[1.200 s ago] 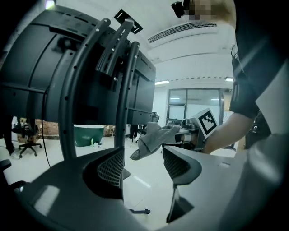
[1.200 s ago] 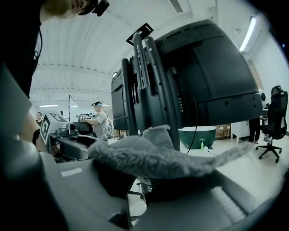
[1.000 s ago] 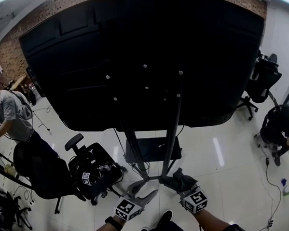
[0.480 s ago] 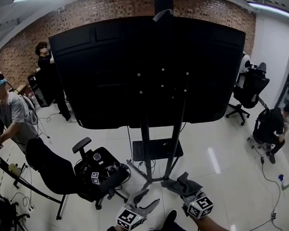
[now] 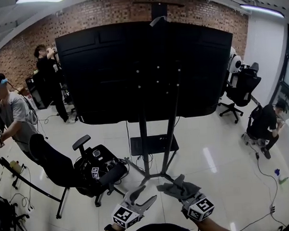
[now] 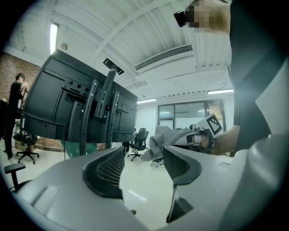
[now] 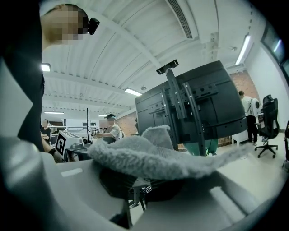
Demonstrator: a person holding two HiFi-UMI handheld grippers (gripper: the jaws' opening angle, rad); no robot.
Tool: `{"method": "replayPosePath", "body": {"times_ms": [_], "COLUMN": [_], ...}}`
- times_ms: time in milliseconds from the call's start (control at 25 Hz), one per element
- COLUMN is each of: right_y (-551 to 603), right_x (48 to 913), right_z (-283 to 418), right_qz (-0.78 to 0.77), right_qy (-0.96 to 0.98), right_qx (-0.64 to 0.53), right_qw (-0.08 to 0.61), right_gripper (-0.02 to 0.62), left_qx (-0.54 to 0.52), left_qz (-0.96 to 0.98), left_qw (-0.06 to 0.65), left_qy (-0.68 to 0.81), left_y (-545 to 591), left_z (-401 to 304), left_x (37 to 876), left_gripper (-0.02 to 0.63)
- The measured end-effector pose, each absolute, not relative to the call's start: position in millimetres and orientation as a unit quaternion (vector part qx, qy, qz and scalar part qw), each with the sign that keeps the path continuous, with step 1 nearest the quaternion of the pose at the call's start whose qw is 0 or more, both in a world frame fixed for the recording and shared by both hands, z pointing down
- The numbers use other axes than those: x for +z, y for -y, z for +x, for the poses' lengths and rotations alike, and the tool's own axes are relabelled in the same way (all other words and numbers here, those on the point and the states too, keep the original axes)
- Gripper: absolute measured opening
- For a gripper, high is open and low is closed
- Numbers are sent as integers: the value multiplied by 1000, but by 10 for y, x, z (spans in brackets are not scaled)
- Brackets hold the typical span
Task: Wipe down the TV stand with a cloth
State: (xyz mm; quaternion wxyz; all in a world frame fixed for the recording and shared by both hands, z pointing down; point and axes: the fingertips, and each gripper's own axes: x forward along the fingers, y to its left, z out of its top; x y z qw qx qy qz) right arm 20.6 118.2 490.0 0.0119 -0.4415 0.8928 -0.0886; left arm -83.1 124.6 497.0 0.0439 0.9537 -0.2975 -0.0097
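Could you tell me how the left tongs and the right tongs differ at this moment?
The left tongs stand open with nothing between them; the right tongs are shut on the grey cloth. The left tongs show bare inner faces; the right tongs lie mostly hidden under the grey cloth. Both point toward the TV stand, apart from it.

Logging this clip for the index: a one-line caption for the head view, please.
Right gripper shut on grey cloth, left gripper open and empty, both facing the TV stand.
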Motion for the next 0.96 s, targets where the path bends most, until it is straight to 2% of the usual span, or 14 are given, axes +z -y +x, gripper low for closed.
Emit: {"method": "replayPosePath", "body": {"times_ms": [960], "right_y": [-1762], "right_x": [4851], "right_z": [631], "right_qz": [-400], "right_qy": [-913], "right_qx": [-77], "right_qw": [16], "right_gripper": [23], "left_qx": [-18], "left_qz": [939], "left_qw": [38], "left_qy": [340], "left_y": [-1799], "left_z": [-401], "left_x": [4949], "left_gripper": [293]}}
